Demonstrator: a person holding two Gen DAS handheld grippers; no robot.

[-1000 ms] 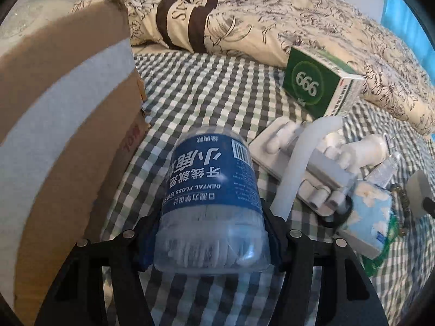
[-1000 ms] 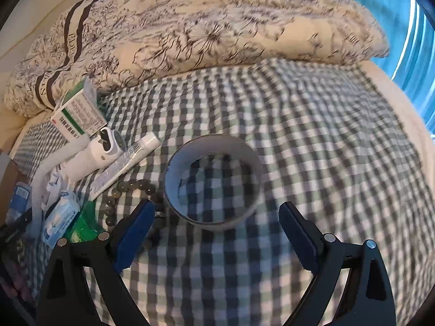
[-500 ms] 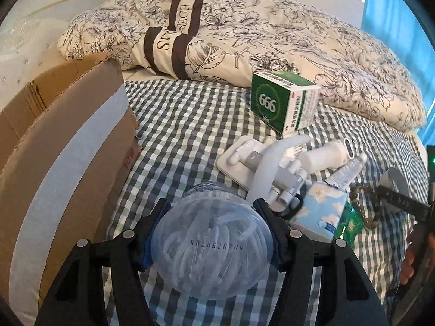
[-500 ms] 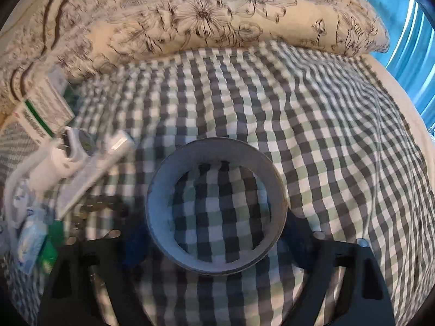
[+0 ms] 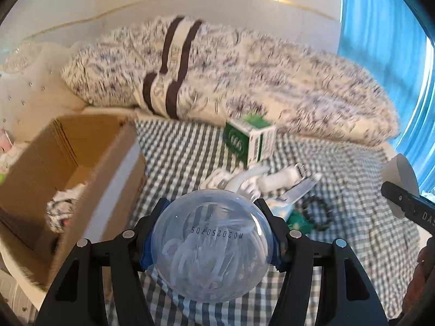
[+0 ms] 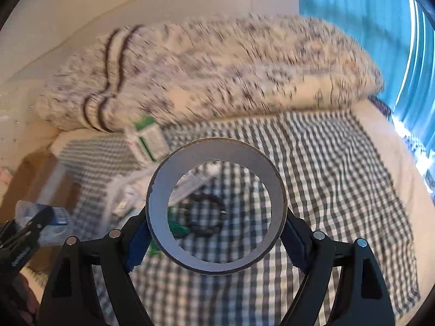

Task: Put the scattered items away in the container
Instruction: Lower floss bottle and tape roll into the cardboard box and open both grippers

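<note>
Left tool (image 5: 210, 240) clamped on the clear floss jar (image 5: 210, 247), jar base facing the camera, raised off the bed; pads pinch its round sides at 9 and 3 o'clock. Right tool (image 6: 216, 224) closed on the tape ring (image 6: 216, 206), squeezed across its outer rim, also lifted clear of the checked sheet (image 6: 326, 190).

Cardboard box (image 5: 68, 168), the container, sits at 9 o'clock in the left view, open top, some crumpled stuff already inside. Still on the bed: green box (image 5: 248, 142) at 12 o'clock near the floral duvet (image 5: 244, 76), white plastic parts (image 5: 261, 182) just beyond the jar, dark bead bracelet (image 5: 316, 212) at 2 o'clock.

Risks, judged:
- Jar is smooth, round, held on a narrow band; a fast swing toward the box could let it rotate or slip out short of the opening.
- Ring is thin card; too hard a squeeze may ovalise it and pop it free.
- Both tools heading to one box: collision at the rim likely if not staggered.
- Near box wall stands tall; low approach would clip it and shove the box.
- Views heavily blurred, so clearances are hard to judge.
</note>
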